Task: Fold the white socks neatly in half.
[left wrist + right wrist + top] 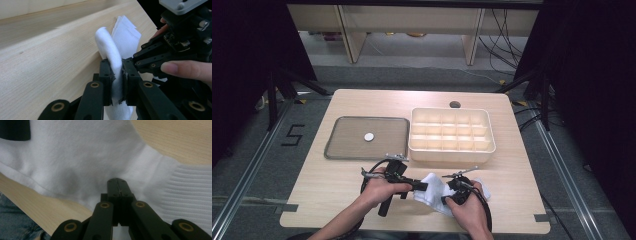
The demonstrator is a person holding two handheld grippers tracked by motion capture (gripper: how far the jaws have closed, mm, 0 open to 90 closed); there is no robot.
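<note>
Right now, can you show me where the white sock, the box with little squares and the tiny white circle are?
white sock (110, 47), left gripper view, on its raised fold.
compartment box (451, 151), high view, on its front wall.
small white disc (369, 136), high view, on its middle, lying in the grey tray.

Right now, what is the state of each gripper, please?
Left gripper: closed on the white sock.
Right gripper: closed, fingers together against the white sock; a hold on fabric cannot be told.

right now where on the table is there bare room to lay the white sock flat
Bare wood lies left of the left gripper, below the grey tray, and right of the divided box. It is crowded between the grippers, where the white sock hangs.
</note>
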